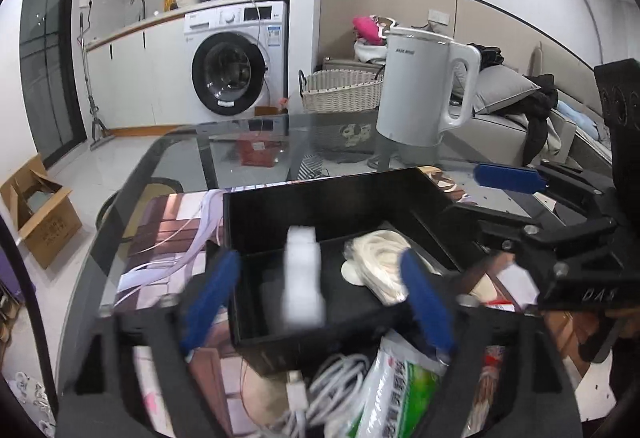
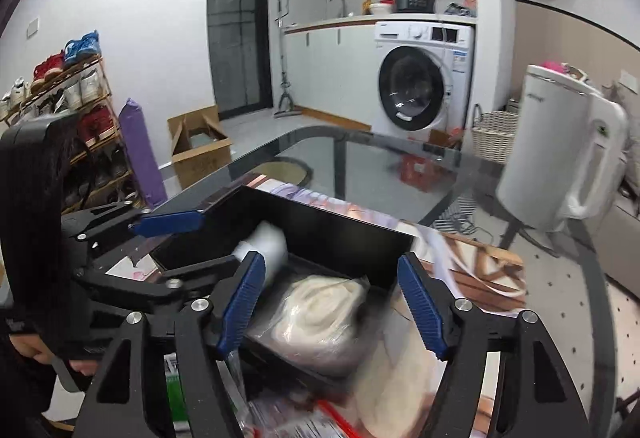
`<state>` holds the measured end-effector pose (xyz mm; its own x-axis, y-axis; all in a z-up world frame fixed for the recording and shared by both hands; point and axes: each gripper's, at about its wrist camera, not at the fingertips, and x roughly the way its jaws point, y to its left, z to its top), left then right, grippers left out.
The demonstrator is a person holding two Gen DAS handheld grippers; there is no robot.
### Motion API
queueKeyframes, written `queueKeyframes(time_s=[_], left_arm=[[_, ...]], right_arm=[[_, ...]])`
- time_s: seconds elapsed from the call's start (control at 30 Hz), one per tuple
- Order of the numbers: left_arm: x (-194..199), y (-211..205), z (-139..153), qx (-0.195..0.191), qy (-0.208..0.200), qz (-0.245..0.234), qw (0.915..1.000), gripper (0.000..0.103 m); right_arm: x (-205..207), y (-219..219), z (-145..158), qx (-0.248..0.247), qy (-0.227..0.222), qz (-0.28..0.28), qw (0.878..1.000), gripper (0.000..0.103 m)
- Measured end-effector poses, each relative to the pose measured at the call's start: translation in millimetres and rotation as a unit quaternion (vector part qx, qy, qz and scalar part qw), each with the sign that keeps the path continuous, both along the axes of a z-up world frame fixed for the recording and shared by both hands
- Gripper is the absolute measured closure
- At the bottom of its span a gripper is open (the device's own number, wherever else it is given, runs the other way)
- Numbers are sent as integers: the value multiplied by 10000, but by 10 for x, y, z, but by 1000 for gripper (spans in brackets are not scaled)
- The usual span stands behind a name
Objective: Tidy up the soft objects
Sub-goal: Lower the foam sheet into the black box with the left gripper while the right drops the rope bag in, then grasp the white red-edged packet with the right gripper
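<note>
A black open box [image 1: 280, 206] [image 2: 344, 226] stands on the glass table. In it lie a bagged coil of cream cord [image 1: 380, 258] [image 2: 324, 310] and a blurred white soft packet [image 1: 302, 278] [image 2: 266, 246], which is apart from both grippers. My left gripper [image 1: 316, 302] is open above the box's near wall, with nothing between its blue fingers. My right gripper [image 2: 332, 306] is open over the cord bag; it also shows in the left wrist view [image 1: 508, 178]. A white cable bundle [image 1: 320, 394] and a green-white pack [image 1: 396, 394] lie in front of the box.
A white electric kettle [image 1: 420, 90] [image 2: 560, 150] stands at the table's far side. A printed mat [image 1: 168, 238] lies under the box. Beyond the table are a washing machine [image 1: 236, 66], a wicker basket [image 1: 340, 90], a cardboard box [image 2: 196, 146] and a shoe rack [image 2: 72, 110].
</note>
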<state>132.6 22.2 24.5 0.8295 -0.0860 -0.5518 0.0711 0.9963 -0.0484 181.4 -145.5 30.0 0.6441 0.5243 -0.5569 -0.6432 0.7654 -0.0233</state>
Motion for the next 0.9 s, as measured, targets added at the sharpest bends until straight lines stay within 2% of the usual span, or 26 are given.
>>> queueKeyframes(time_s=[0.03,0.1,0.27,0.53,0.9], left_arm=[[-51,-10,14,52,-56,48,10000,0],[-146,-3,40,10,-94,40,9999,0],[-348,30,98,1,-103,65,9999,0],[-644,105,140,-61,-172,128,9998,0],[-774,31,51,169,90,-139,9997,0]], right_arm=[[-38,-56,11,3,1,-30,10000,30],[-111,-184,21,51,20,-110,9999,18],[-291,-429,46,202,157,-169,9995,3],[-565,-576,-76,77,488,-230,9985,1],[-691,-597,-186,-102,671,-5,9977,1]])
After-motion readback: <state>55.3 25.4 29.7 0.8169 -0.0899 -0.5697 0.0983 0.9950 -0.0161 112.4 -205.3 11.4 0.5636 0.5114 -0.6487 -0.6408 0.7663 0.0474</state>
